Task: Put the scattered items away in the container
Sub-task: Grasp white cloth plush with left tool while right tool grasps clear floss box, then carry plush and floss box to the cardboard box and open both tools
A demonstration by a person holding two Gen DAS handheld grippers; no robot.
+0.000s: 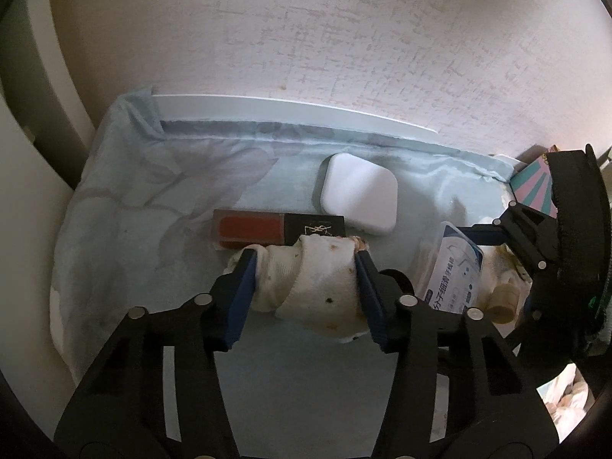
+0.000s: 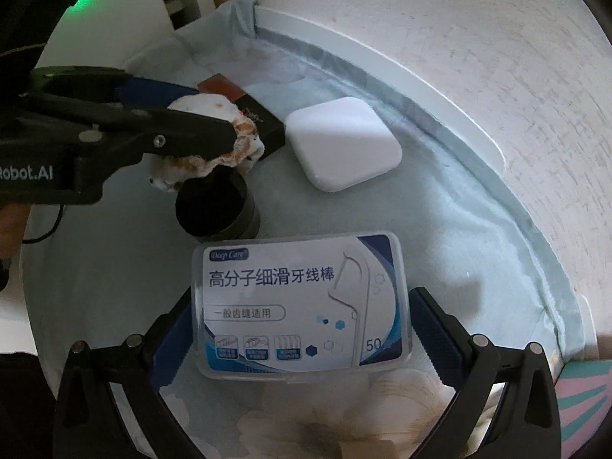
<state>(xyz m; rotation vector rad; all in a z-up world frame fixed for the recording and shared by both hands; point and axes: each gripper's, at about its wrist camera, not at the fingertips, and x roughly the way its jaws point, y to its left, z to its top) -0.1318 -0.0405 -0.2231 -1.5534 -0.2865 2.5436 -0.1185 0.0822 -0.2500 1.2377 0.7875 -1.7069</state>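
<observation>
Pale floral cloth (image 1: pixel 126 237) covers the counter below a textured wall. At frame centre the left tool (image 1: pixel 302 264) pinches a rolled sock (image 1: pixel 306 279); soft fabric may slip loose. Lower centre, the right tool (image 2: pixel 302 329) straddles the floss box (image 2: pixel 302 302) unclamped; closing may skid it.

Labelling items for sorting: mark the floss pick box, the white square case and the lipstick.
floss pick box (image 2: pixel 302 306), right wrist view, label centre.
white square case (image 1: pixel 357 199), left wrist view, lid centre.
lipstick (image 1: pixel 248 229), left wrist view, red part.

Left hand-held gripper (image 1: pixel 304 267) angled down, jaws clamped; right hand-held gripper (image 2: pixel 302 329) spread wide
</observation>
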